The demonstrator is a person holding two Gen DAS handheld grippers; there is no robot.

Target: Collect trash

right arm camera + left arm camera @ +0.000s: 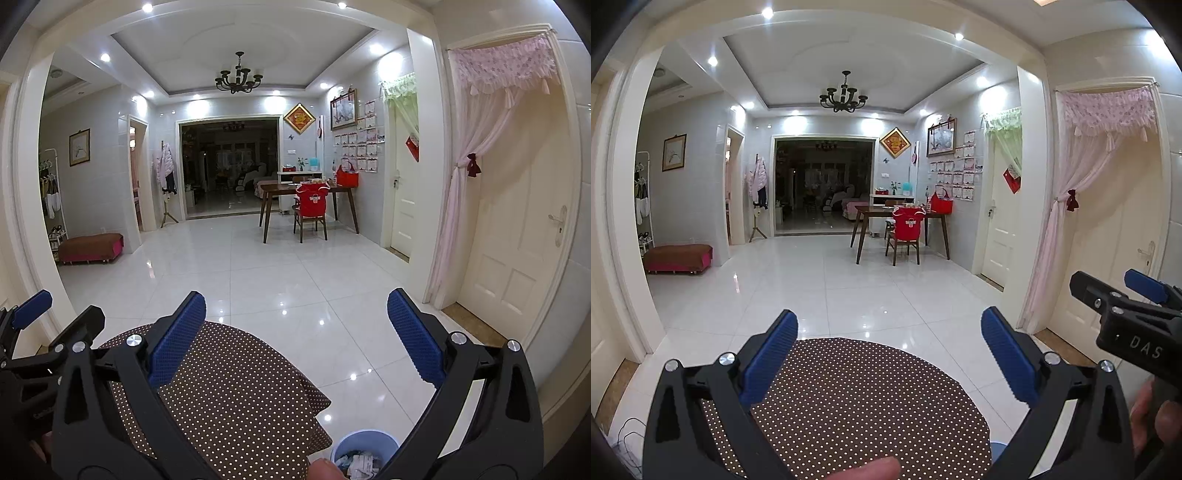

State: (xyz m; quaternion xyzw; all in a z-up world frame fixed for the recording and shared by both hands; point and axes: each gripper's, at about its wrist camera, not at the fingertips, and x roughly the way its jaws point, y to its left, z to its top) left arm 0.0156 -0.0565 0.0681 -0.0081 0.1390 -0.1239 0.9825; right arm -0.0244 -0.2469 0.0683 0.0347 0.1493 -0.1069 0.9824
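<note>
At the bottom edge of the right wrist view stands a pale blue bin (364, 441) already holding crumpled paper (360, 461), so some trash seems collected. Just left of it is a brown dotted tablecloth (236, 398), bare of litter where it shows. Both the left gripper (890, 332) and the right gripper (295, 314) stand with jaws wide apart, holding nothing. Further off, the white tiled floor (258, 266) shows no scraps; the distant dining table (280, 190) is too small to judge.
</note>
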